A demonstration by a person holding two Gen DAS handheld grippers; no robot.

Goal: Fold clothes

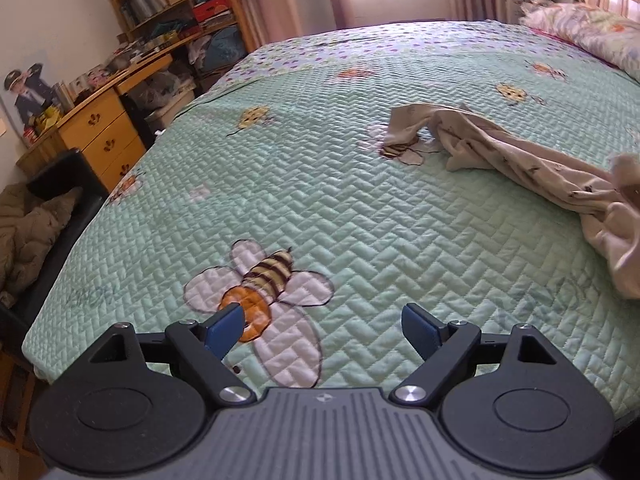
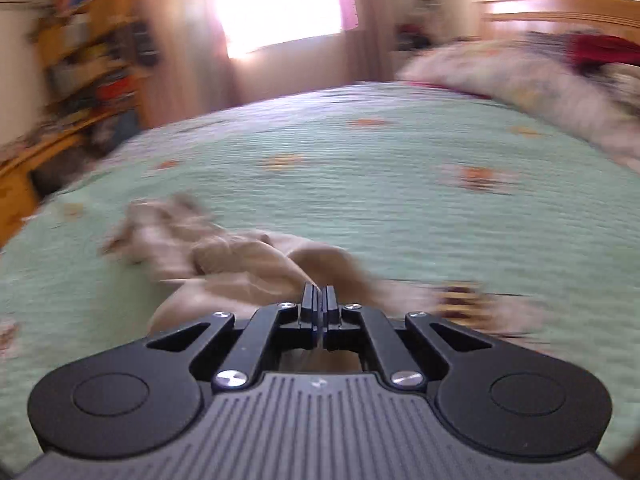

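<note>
A beige printed garment (image 1: 516, 164) lies crumpled and stretched across the right side of the green quilted bed (image 1: 320, 184). My left gripper (image 1: 324, 320) hovers open above the bee pattern near the bed's front edge, well left of the garment, with nothing between its blue pads (image 1: 416, 326). In the blurred right wrist view, my right gripper (image 2: 319, 296) is shut on a bunched end of the beige garment (image 2: 224, 256), which trails away to the left over the bed (image 2: 360, 184).
A wooden desk with drawers (image 1: 100, 136) and cluttered shelves (image 1: 180, 4) stand left of the bed. A dark chair with a padded jacket (image 1: 36, 224) sits at the bed's left corner. Pillows (image 1: 588, 32) lie at the far right. A bright window (image 2: 276, 4) is behind.
</note>
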